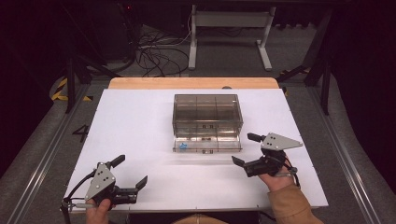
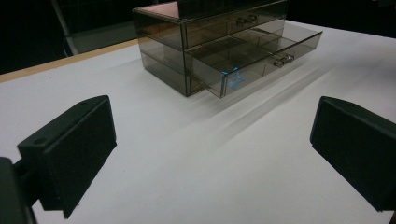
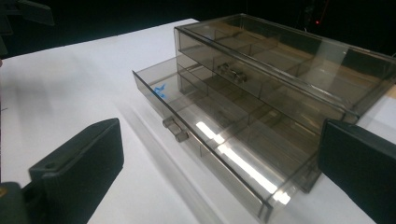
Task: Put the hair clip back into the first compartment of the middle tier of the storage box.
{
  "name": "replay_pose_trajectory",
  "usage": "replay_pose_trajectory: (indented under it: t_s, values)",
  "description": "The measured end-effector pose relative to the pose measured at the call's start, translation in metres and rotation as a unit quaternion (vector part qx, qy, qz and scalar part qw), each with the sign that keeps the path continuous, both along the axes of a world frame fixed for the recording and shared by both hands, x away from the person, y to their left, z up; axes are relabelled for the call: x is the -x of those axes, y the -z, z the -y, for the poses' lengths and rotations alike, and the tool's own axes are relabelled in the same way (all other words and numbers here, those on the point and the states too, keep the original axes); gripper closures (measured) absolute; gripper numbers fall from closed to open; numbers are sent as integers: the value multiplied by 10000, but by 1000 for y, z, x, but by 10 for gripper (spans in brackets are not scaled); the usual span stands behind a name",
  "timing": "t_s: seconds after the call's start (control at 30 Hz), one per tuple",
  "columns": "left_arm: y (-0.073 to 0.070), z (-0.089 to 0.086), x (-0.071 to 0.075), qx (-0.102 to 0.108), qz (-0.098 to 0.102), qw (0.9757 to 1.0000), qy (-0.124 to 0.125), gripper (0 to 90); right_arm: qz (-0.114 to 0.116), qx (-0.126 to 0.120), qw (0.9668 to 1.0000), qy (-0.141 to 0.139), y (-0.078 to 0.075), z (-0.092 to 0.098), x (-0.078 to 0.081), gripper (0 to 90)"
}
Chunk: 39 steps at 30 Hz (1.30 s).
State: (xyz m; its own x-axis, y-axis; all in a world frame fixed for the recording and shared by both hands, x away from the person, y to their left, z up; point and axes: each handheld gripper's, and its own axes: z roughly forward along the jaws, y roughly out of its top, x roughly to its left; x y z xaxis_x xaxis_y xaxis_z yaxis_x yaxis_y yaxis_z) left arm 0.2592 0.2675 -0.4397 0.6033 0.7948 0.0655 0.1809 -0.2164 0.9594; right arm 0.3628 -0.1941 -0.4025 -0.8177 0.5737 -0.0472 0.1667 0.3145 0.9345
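Smoky drawer box [image 1: 207, 112] was seen on white table [image 1: 140, 126], lower drawer [image 1: 207, 143] pulled out. Left gripper [image 1: 131, 171] jaws spread wide, nothing held; box ahead, well apart. Right gripper [image 1: 247, 149] jaws spread, drawer front [image 3: 205, 154] near between them, untouched.

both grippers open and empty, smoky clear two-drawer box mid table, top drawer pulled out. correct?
Not quite: the bottom drawer is the one pulled out; the top drawer is closed, as the right gripper view shows. The rest holds: the left gripper and right gripper are open and empty, and the two-drawer box sits mid table.
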Motion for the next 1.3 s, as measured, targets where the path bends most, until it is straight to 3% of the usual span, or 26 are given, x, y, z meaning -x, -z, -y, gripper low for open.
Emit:
replay_pose_trajectory:
  t_s: [0.57, 0.97, 1.07, 1.3]
  values:
    - [1, 1, 0, -19, -22, 10000, 5, 10, -63, -27, 9999, 114, 31, 27, 11, 8]
    - [2, 3, -1, -30, -31, 10000, 40, 10, -342, 52, 9993, 171, 55, 43, 21, 5]
    - [3, 3, -1, -35, -34, 10000, 37, 10, -301, 102, 9994, 169, 57, 44, 23, 2]
    - [3, 2, -1, -53, -13, 10000, 45, 10, -240, -30, 9995, 182, 53, 46, 23, 0]
